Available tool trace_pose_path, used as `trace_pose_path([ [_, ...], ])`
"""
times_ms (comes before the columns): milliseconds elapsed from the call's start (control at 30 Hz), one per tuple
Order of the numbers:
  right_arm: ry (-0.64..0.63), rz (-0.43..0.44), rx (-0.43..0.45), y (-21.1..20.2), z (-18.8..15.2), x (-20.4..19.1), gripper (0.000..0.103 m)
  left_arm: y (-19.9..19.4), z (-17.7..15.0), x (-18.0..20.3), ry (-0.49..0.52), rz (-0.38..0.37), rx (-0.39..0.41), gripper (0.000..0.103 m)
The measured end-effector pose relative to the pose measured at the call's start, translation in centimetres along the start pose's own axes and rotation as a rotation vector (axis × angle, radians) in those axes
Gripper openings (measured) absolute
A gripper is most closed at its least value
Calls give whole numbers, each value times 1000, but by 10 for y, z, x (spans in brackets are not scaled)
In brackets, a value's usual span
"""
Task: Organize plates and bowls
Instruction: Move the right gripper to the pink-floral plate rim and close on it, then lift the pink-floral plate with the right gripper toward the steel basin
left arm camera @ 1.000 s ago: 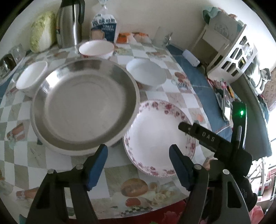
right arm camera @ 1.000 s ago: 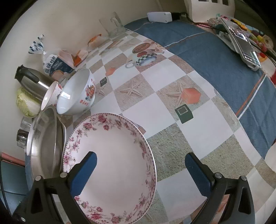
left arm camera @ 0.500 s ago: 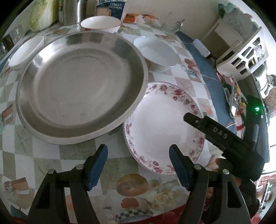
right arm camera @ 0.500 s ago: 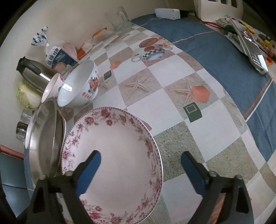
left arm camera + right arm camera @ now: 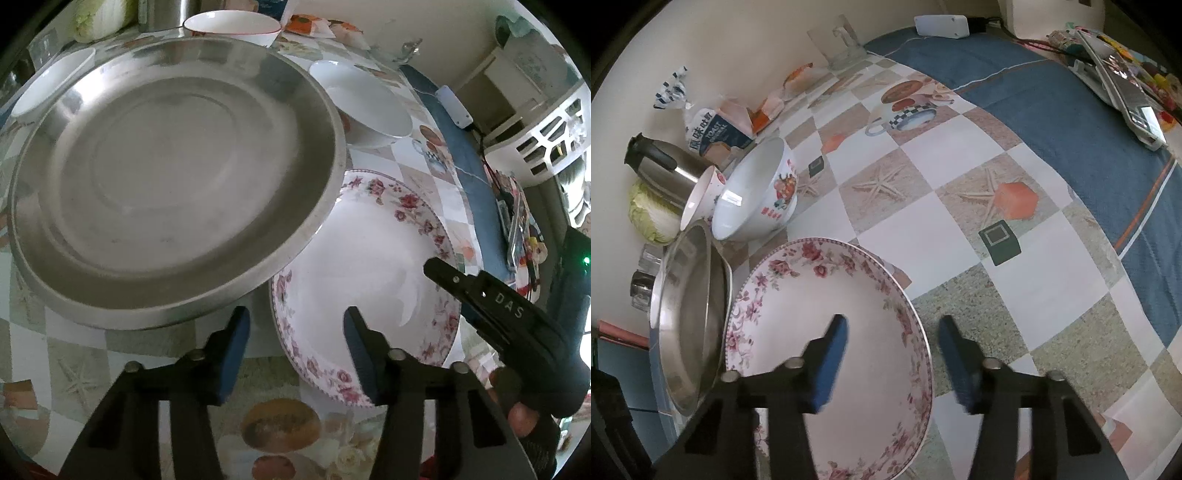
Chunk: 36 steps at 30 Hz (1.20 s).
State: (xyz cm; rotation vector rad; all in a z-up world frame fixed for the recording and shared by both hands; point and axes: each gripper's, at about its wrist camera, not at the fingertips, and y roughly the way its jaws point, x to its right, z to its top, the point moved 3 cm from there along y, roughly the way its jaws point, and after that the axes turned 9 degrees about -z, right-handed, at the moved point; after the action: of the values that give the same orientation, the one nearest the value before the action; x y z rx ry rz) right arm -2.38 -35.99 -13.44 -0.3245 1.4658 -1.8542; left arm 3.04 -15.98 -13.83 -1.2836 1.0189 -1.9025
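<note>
Lower and nearer than before over steel pan (image 5: 173, 177).
Both grippers' jaws closing, still apart: left gripper (image 5: 295, 343) and right gripper (image 5: 892, 354) straddling floral plate (image 5: 827, 332) rim.

Bread bag (image 5: 714, 134): "TOAST ORIGINAL" in white on blue, beside larger unreadable characters. Right gripper (image 5: 513, 314) body: "DAS" in pale letters

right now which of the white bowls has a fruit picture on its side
The big bowl next to the floral plate; the bowl with the red rim behind it shows no fruit.

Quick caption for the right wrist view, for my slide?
Right tool closing astride the floral plate's rim, steel pan alongside.
</note>
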Motion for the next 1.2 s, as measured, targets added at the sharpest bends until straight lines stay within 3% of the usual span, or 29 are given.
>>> trace_pose_path([
  [100, 10, 14, -7, 1, 1, 2, 34, 4, 1, -2, -30, -13, -2, 43],
  [267, 11, -1, -10, 2, 3, 8, 21, 9, 2, 1, -45, -18, 6, 40],
  [733, 58, -43, 20, -4, 11, 40, 20, 30, 4, 28, 13, -12, 23, 39],
  [1000, 170, 110, 4, 0, 13, 68, 19, 37, 10, 33, -2, -52, 52, 28],
  [1200, 222, 211, 1, 5, 13, 78, 19, 38, 12, 31, -11, -67, 62, 28],
])
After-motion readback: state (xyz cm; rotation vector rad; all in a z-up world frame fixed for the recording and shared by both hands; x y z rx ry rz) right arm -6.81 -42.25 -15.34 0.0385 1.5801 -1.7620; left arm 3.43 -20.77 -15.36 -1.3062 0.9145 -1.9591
